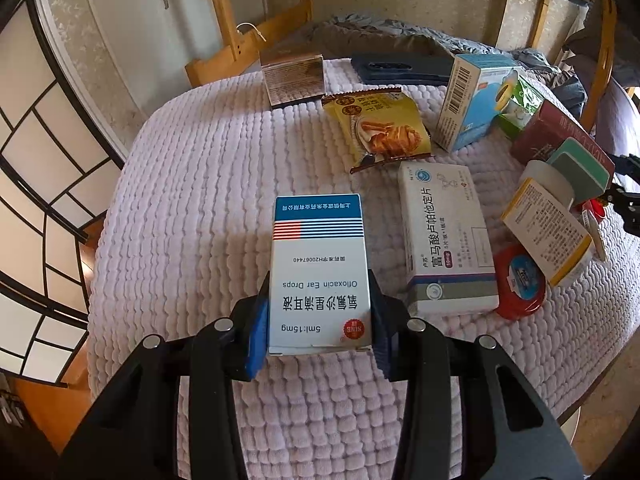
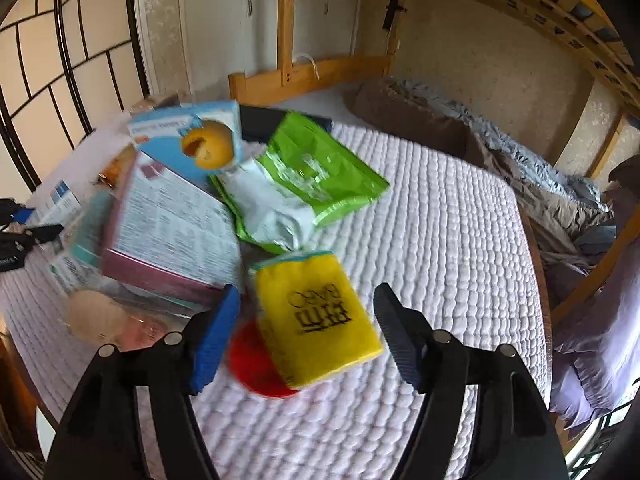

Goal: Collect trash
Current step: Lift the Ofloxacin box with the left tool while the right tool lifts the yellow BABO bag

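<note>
Covering the round table, the quilted pale cloth (image 1: 192, 184) is the biggest thing before you, and its left half lies bare up to the curved edge, so there is free room on that side. On the right side, boxes and packets are crowded near the rim. You see a maroon box (image 2: 172, 236) leaning on the pile, a light blue box (image 1: 468, 100) standing upright behind, a green packet (image 2: 308, 172) lying flat, and a white medicine box (image 1: 444, 236) lying flat beside a red lid (image 1: 520, 284). No box shows its contents.

Your left gripper (image 1: 320, 320) is closed on the ear drops box (image 1: 320, 272); the pads press its two long sides near the lower end, and its long axis points away from you.

Your right gripper (image 2: 308, 336) stands open, with the yellow packet (image 2: 320, 316) between the fingers, which do not touch it; it lies partly over a red disc (image 2: 252, 364).
</note>
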Tool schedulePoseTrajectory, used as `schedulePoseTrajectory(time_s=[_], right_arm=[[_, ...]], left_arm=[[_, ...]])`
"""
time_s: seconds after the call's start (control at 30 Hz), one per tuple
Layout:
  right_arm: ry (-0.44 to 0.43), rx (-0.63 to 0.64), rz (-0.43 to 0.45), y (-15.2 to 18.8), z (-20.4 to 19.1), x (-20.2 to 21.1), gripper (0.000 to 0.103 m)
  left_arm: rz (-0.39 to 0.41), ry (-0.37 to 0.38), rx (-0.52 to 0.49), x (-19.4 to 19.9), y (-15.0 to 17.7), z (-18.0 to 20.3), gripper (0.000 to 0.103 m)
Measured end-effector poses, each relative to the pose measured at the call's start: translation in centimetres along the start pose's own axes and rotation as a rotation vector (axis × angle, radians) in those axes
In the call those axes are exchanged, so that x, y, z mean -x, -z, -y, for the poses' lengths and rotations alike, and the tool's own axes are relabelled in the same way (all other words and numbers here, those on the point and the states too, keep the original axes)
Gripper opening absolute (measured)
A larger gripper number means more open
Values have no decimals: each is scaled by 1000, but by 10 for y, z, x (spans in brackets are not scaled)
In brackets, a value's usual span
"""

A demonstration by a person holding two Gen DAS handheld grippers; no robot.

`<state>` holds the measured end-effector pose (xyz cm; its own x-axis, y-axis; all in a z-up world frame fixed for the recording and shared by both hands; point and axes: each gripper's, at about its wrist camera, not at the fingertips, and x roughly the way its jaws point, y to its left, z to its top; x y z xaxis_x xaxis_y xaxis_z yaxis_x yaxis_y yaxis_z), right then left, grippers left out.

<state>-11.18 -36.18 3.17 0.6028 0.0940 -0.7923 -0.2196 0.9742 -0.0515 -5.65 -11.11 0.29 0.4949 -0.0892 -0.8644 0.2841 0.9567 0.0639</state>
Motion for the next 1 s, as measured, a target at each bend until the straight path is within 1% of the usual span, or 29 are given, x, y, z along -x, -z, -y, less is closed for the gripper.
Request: schedulePoseTrajectory(time_s=[0.13, 0.23, 0.33, 0.47, 0.7, 0.83, 1.0], right_arm=[[-77, -67, -46, 2, 17, -12, 68], [-130, -125, -59, 3, 25, -17, 58], [-124, -140, -48, 3, 25, -13, 54], [-93, -124, -10, 4, 22, 4, 53], [-80, -149, 53, 9, 18, 40, 53], [-58, -151, 64, 15, 11, 56, 53], [-63, -188, 65, 29, 5, 72, 53]], left_arm=[[-1, 7, 10, -1, 0, -2, 44], [-5, 12, 15, -2, 0, -3, 44], [-3, 20, 14, 0, 1, -2, 44], [3, 26, 16, 4, 3, -2, 44], [9, 29, 40, 13, 9, -9, 44], [8, 29, 62, 16, 14, -15, 44], [9, 36, 84, 23, 23, -19, 44]])
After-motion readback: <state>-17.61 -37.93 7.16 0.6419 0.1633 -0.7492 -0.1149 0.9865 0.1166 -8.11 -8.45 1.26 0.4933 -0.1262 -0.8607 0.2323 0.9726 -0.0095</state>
